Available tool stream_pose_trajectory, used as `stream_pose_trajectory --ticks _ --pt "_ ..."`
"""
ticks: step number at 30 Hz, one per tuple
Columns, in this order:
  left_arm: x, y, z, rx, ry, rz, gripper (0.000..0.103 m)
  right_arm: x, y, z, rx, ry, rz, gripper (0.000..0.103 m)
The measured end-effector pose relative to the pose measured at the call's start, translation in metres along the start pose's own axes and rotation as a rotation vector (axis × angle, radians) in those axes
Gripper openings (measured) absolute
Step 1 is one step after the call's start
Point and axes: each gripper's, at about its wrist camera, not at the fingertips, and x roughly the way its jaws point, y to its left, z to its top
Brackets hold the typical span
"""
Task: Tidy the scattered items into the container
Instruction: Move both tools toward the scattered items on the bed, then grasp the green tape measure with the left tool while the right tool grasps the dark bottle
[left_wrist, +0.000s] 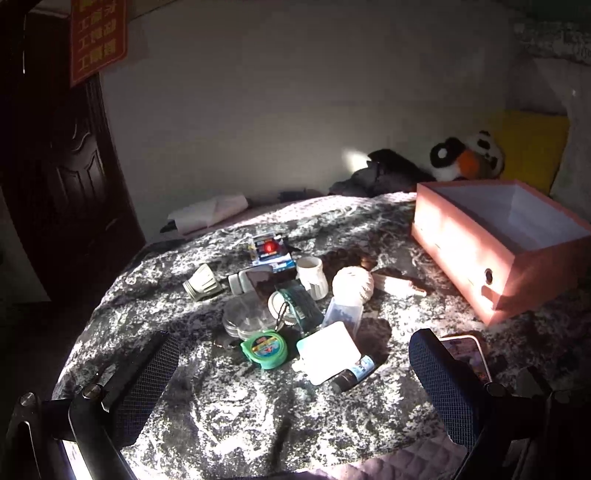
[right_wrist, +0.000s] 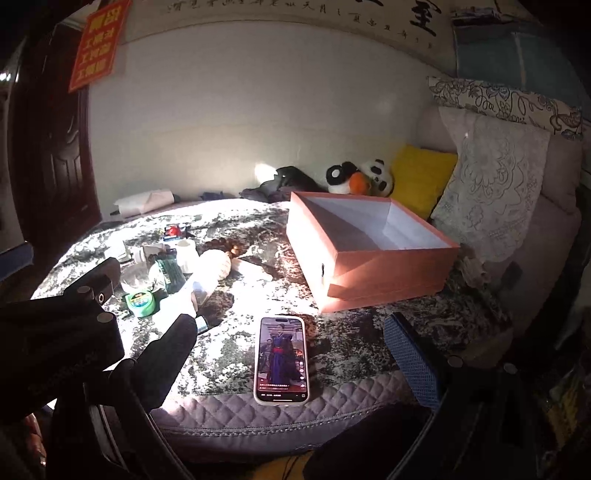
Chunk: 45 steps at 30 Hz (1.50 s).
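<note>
A pile of small items lies on the grey patterned blanket (left_wrist: 258, 406): a green tape measure (left_wrist: 264, 349), a white square lid (left_wrist: 328, 350), a small dark bottle (left_wrist: 352, 373), a white ribbed ball (left_wrist: 352, 284), a white cup (left_wrist: 312, 277), clear dishes (left_wrist: 245, 317). The open pink box (left_wrist: 495, 240) stands at the right and looks empty; it also shows in the right wrist view (right_wrist: 369, 254). My left gripper (left_wrist: 291, 380) is open and empty, just before the pile. My right gripper (right_wrist: 291, 354) is open and empty, with a lit phone (right_wrist: 281, 360) lying between its fingers.
A panda plush (right_wrist: 358, 177), a yellow cushion (right_wrist: 421, 177) and lace-covered pillows (right_wrist: 491, 184) sit behind the box. A dark door (left_wrist: 66, 177) is at the left. A folded white paper (left_wrist: 210, 212) lies at the bed's far edge.
</note>
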Motion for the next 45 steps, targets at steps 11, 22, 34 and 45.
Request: stream_pose_trajectory --ticks 11,22,34,45 --pt "0.089 0.063 -0.033 -0.134 0.199 0.13 0.103 0.084 0.049 -0.027 -0.106 0.129 0.172 0.102" --pt "0.18 0.052 -0.056 -0.148 0.381 0.07 0.103 0.169 0.081 -0.036 -0.174 0.269 0.34 0.102" --pt "0.253 0.045 -0.039 -0.181 0.464 0.047 0.103 0.221 0.111 -0.033 -0.288 0.346 0.399 0.095" --pt "0.297 0.052 -0.057 -0.233 0.553 0.066 0.102 0.256 0.131 -0.037 -0.335 0.409 0.443 0.084"
